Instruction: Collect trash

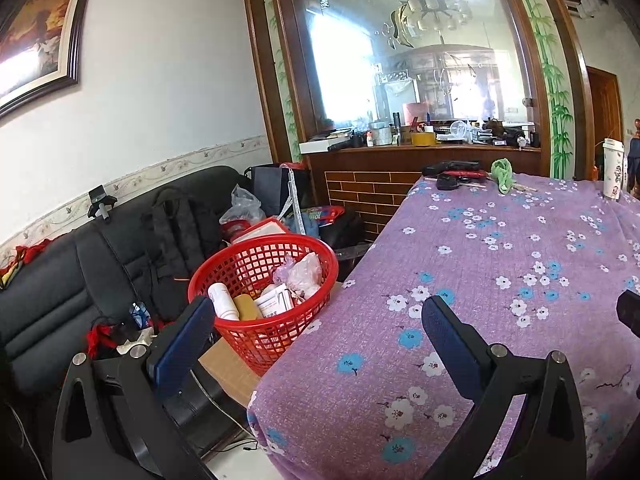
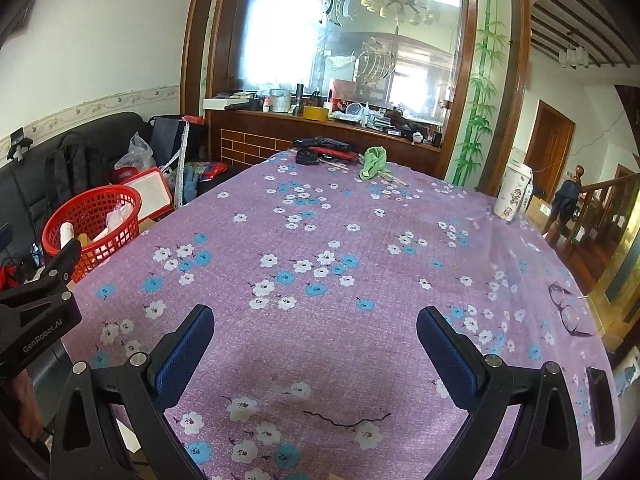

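Both grippers, left (image 1: 318,316) and right (image 2: 314,326), are hovering over the table (image 2: 360,240) with jaws spread, holding nothing. Red basket (image 1: 276,328) is sitting just off the table's left edge, holding trash: a white bottle (image 1: 221,300), boxes, crumpled plastic (image 1: 302,274).

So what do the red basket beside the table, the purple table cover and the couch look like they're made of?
Red basket: moulded plastic, slightly glossy, judging by its even lattice walls and smooth rolled rim.
Purple table cover: woven fabric, matte, with a fine grid texture and printed flowers; it drapes over the edge.
Couch: probably leather or faux leather, black with a soft sheen and stitched panels.
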A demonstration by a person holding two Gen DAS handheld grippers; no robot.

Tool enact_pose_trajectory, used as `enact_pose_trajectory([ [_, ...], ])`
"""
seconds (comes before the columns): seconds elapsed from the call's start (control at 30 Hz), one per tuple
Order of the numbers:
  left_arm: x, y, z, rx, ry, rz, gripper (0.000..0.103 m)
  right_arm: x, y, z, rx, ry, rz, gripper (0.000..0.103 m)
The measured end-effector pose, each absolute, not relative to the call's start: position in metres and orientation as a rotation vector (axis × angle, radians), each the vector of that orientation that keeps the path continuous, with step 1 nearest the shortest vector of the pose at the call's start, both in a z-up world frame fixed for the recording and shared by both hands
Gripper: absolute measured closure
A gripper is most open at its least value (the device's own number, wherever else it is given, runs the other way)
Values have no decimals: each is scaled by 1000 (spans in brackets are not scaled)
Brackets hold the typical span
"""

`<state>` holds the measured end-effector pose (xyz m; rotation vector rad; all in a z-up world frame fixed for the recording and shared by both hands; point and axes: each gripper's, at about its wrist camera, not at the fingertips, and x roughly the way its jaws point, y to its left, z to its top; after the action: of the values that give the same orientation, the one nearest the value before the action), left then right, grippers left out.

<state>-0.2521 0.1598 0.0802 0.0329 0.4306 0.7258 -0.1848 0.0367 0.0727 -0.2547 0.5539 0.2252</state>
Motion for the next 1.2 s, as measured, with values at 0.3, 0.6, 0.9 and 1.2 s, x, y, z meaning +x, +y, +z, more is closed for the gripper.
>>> enact_pose_trajectory([
  [0.3, -251, 159, 77, 40, 444, 716, 0, -185, 40, 70, -263, 564, 229, 1],
  [0.6, -248, 160, 74, 45, 459, 711, 0, -184, 40, 66, -262, 572, 225, 1],
  [0.9, -247, 161, 72, 45, 460, 711, 0, -182, 39, 65, -263, 575, 225, 1],
  [1.2, -247, 160, 72, 45, 461, 712, 0, -181, 40, 61, -266, 582, 226, 1],
])
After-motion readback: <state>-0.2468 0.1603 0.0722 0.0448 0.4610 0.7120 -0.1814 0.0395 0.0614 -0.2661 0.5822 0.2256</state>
